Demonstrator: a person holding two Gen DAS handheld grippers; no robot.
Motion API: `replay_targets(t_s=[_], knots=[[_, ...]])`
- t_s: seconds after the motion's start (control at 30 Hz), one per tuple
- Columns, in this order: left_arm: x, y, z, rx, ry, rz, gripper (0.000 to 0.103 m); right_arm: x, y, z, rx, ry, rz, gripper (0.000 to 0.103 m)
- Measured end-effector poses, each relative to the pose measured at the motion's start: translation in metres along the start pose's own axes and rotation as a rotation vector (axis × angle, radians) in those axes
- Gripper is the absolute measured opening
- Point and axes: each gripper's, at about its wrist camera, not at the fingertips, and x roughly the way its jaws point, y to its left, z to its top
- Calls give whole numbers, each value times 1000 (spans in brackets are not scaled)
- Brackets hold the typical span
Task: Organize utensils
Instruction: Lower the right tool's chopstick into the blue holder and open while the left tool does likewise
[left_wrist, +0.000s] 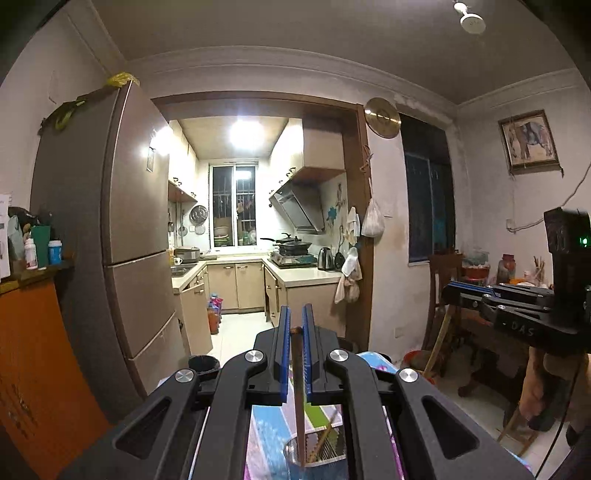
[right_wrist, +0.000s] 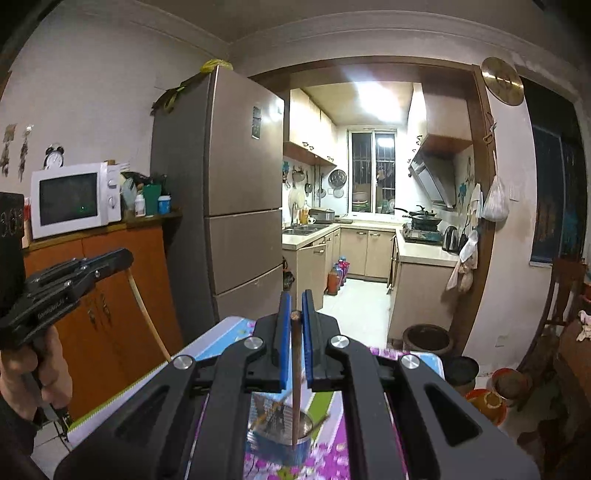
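My left gripper (left_wrist: 296, 325) is shut on a brown chopstick (left_wrist: 300, 398) that hangs down between its blue pads into a clear glass cup (left_wrist: 314, 456) on the colourful tablecloth. Another chopstick (left_wrist: 325, 439) leans in that cup. My right gripper (right_wrist: 295, 314) is shut on a second brown chopstick (right_wrist: 296, 384) whose lower end stands inside a glass cup (right_wrist: 280, 435) below it. Each gripper also shows in the other's view, the right gripper (left_wrist: 517, 306) at the right edge and the left gripper (right_wrist: 66, 284) at the left edge.
A table with a flowered cloth (right_wrist: 332, 461) lies under both grippers. A tall fridge (right_wrist: 240, 192) and an orange cabinet (right_wrist: 110, 295) with a microwave (right_wrist: 74, 199) stand to the left. A kitchen doorway (right_wrist: 369, 221) is ahead. Pots and bowls (right_wrist: 491, 391) sit on the floor at right.
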Motion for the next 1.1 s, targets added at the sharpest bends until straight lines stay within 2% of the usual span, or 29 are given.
replay_targets(t_s=[0.23, 0.67, 1.1], knots=[[44, -1, -1, -10, 27, -3, 7, 35, 1, 14, -9, 5, 9, 5], [109, 15, -49, -47, 116, 4, 7, 85, -7, -32, 17, 108, 23, 5], [137, 22, -79, -49, 175, 9, 7, 109, -17, -51, 50, 158, 12, 5]])
